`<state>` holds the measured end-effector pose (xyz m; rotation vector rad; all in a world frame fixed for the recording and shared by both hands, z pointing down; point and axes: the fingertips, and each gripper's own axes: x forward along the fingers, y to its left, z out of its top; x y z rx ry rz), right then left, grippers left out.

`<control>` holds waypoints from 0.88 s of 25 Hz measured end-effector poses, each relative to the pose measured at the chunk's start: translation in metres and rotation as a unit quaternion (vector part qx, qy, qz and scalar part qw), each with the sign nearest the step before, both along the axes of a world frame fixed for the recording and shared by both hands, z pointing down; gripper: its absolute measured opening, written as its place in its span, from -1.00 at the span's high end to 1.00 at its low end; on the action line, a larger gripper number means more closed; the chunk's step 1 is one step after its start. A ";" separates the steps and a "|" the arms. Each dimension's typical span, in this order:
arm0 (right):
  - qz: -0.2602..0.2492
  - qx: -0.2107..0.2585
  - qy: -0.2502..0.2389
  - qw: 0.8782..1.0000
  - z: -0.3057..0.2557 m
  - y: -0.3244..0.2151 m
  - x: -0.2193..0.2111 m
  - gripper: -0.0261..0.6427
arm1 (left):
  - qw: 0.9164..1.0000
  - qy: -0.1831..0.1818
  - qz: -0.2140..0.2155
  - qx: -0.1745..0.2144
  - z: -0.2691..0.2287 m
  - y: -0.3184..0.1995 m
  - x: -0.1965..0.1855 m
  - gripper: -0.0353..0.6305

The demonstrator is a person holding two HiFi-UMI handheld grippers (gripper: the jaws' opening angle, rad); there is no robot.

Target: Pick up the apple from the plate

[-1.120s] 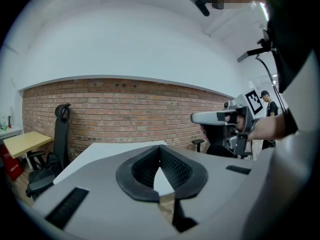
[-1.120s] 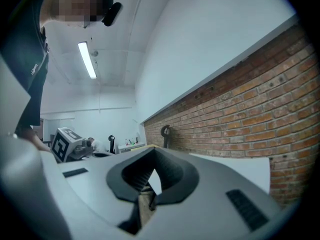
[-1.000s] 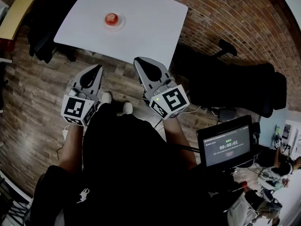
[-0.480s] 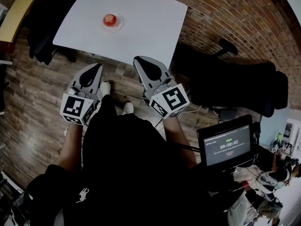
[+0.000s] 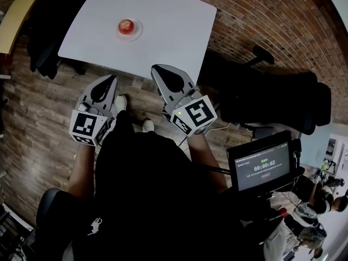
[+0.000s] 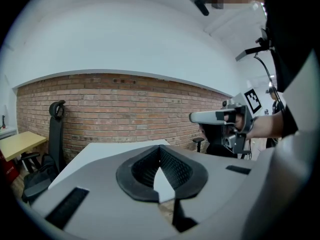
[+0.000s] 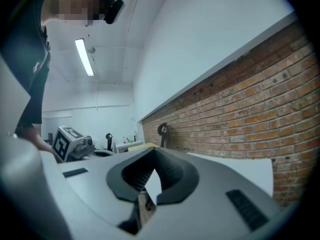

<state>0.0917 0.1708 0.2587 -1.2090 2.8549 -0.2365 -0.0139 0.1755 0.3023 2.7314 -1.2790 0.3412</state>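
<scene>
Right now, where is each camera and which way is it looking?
Head view: on the person's head, looking steeply down at table, apple, left gripper, right gripper, arms.
Left gripper view: on that gripper, facing the brick wall; its shut jaws show.
Right gripper view: likewise, same wall; shut jaws show.
Both gripper views share wall and table.

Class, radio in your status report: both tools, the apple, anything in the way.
Left tool shut, empty; right tool shut, empty. Apple on plate on white table, untouched. Both tools short of table; nothing in the way.
</scene>
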 end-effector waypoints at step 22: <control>0.034 -0.007 0.020 0.999 -0.006 -0.128 -0.064 0.91 | 0.999 0.009 0.038 -0.002 -0.002 -0.139 -0.062 0.88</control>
